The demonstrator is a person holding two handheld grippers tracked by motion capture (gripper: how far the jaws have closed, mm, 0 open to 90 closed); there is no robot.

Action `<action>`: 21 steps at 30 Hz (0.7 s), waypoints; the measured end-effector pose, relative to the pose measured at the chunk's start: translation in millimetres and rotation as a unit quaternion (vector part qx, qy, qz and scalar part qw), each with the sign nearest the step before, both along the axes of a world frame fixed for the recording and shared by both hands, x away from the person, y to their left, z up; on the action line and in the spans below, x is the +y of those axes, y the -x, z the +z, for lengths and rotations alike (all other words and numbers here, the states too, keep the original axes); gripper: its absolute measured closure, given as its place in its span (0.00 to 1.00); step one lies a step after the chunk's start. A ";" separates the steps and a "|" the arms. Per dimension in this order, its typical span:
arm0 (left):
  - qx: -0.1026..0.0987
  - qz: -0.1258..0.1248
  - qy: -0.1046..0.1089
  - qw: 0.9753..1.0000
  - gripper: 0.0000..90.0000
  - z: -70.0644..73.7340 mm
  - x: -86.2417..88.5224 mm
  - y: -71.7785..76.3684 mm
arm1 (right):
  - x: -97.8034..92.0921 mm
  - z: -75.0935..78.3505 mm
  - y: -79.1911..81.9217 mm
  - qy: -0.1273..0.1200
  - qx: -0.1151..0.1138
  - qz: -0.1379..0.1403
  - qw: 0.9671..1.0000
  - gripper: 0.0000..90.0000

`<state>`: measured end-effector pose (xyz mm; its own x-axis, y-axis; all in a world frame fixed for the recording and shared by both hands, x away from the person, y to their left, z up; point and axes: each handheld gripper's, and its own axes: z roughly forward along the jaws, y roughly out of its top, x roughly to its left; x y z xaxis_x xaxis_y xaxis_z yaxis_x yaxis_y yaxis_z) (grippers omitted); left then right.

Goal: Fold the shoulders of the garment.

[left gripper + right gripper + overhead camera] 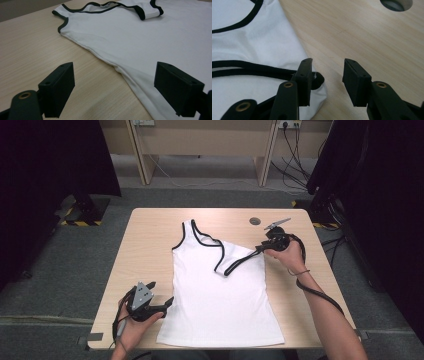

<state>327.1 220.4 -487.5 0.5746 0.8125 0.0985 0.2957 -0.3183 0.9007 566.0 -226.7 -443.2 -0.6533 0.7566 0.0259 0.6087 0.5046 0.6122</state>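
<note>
A white tank top [220, 290] with black trim lies flat on the wooden table [150, 235], hem toward me. Its right shoulder part is folded over onto the chest [227, 260]. My right gripper [261, 248] is at the shirt's right edge. In the right gripper view it [327, 76] stands open over bare wood, with the black-trimmed fold [317, 80] lying just outside one jaw. My left gripper [161, 295] is open at the shirt's lower left side. In the left gripper view the shirt's side edge [125, 75] runs between the wide-apart jaws [115, 92].
A round cable hole [255, 221] is set in the table behind the right gripper and shows again in the right gripper view [395, 3]. Bare wood lies left of the shirt [30, 50]. Dark curtains and a desk with cables stand beyond the table.
</note>
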 end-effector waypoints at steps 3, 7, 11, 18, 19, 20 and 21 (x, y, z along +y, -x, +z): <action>0.000 0.000 0.001 1.000 0.18 0.0 0.2 0.0 | 1.6 -3.8 0.0 -0.011 0.014 0.016 1.000 0.73; 0.000 0.000 0.001 1.000 0.18 0.0 0.2 0.0 | 4.0 -5.6 1.9 -0.003 0.013 0.019 1.000 0.87; -0.001 0.000 -0.001 1.000 0.18 0.0 -0.1 0.2 | 2.8 -5.4 2.4 -0.008 0.013 0.007 1.000 0.91; 0.000 0.000 -0.004 1.000 0.18 -0.1 -0.9 0.1 | -8.1 -7.2 -0.9 -0.056 0.019 -0.043 0.997 0.91; 0.000 0.000 -0.004 1.000 0.18 -0.1 -0.9 0.1 | -8.1 -7.2 -0.9 -0.056 0.019 -0.043 0.997 0.91; 0.000 0.000 -0.004 1.000 0.18 -0.1 -0.9 0.1 | -11.1 -8.6 -3.4 -0.059 0.016 -0.063 0.996 0.91; 0.000 0.000 -0.004 1.000 0.18 -0.1 -0.9 0.1 | -11.1 -8.6 -3.4 -0.059 0.016 -0.063 0.996 0.90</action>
